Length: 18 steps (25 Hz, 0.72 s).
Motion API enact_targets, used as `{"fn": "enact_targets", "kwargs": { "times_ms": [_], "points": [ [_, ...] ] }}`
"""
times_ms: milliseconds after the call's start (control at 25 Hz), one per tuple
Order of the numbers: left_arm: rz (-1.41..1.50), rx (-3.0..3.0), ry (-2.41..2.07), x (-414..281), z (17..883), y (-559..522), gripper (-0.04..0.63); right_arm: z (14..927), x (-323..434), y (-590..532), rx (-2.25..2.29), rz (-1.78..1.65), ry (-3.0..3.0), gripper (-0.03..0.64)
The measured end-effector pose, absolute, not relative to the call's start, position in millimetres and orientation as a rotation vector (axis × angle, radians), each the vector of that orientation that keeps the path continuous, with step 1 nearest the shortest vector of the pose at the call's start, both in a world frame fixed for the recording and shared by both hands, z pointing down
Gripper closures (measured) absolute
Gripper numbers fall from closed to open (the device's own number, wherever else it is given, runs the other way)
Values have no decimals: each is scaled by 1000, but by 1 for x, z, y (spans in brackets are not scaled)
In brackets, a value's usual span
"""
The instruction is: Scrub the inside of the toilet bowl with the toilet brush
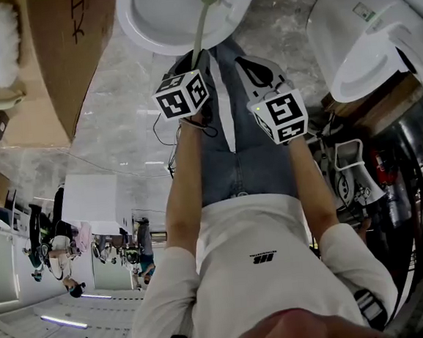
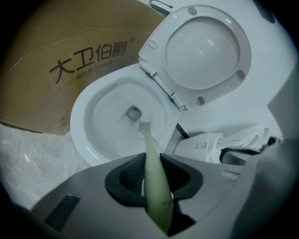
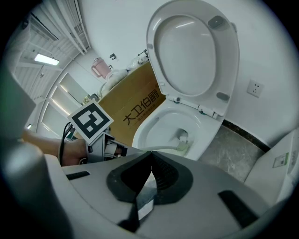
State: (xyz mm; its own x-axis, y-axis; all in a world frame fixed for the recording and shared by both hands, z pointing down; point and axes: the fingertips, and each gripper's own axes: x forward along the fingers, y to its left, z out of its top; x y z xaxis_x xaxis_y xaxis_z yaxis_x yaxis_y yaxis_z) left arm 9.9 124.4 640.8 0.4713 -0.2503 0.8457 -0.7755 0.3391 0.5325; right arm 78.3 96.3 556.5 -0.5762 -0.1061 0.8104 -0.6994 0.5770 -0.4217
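The toilet brush (image 2: 146,144) is clamped between the jaws of the left gripper (image 2: 152,164), its bristles held inside the toilet bowl (image 2: 100,116); the jaws of the right gripper (image 3: 151,158) are pressed together.

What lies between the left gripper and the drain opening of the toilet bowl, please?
Only the pale green toilet brush: clamped in the left gripper, its handle reaches down to bristles beside the drain opening, as the left gripper view shows.

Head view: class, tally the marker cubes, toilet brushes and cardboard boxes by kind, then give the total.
marker cubes: 2
toilet brush: 1
cardboard box: 1
total: 4
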Motion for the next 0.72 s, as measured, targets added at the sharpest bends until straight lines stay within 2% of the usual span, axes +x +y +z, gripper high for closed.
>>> {"fn": "enact_targets", "kwargs": {
  "times_ms": [720],
  "points": [
    [263, 1131, -1083, 18, 648, 80, 492, 560, 72, 81, 637, 989, -2026, 621]
  ]
}}
